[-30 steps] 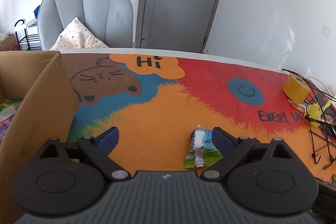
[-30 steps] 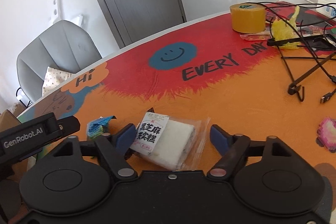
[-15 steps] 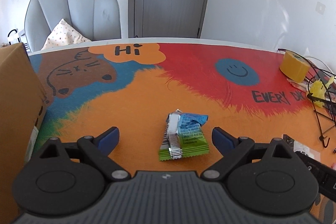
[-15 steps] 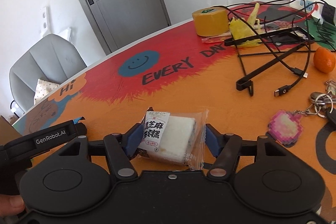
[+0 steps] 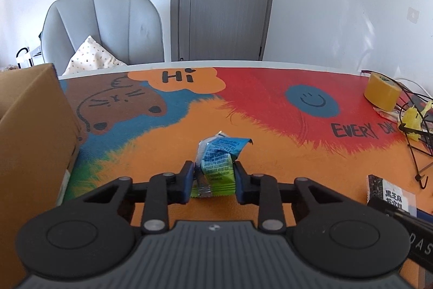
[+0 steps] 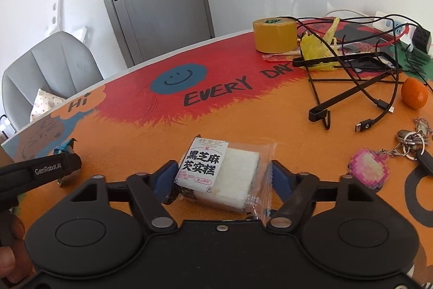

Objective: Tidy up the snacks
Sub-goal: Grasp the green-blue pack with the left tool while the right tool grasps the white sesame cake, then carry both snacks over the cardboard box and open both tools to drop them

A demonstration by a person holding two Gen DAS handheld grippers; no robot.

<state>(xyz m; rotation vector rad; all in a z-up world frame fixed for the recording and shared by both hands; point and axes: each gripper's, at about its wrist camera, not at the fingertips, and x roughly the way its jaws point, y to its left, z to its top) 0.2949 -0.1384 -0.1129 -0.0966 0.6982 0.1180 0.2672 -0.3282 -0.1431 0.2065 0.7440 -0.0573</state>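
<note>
Left tool [image 5: 213, 179] clamps snack packet [image 5: 217, 167]; underside hidden.

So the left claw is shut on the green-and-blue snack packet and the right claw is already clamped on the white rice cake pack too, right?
Not quite. The left claw is shut on the green-and-blue snack packet, as the left wrist view shows. But in the right wrist view the right claw is open: its fingers only straddle the white rice cake pack, with a gap visible on the right side.
</note>
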